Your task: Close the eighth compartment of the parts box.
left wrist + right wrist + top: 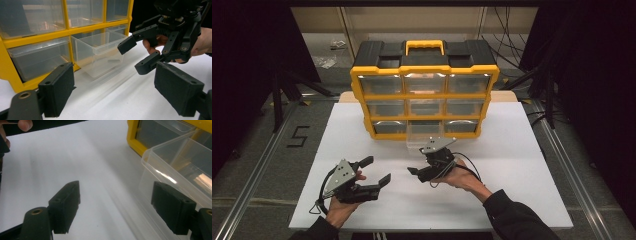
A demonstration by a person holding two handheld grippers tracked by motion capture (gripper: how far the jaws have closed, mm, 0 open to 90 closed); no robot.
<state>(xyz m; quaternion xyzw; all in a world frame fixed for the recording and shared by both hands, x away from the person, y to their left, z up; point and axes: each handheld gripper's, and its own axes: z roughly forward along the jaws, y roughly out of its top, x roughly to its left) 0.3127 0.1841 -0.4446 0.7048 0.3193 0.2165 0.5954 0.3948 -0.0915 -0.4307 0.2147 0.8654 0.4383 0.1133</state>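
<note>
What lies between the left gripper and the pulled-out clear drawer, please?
Only bare white table: in the left gripper view, nothing sits between the open left gripper and the pulled-out clear drawer; the right gripper hangs beside the drawer.

A white table (512,165) stood on a grey floor (272,155) marked with a black "5" (298,136), cables (507,45) lying behind.

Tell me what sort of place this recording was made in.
Probably a lab or workshop set up for recording, not a home: a white table between metal floor rails, loose cables behind, and a yellow drawer cabinet staged alone.
</note>
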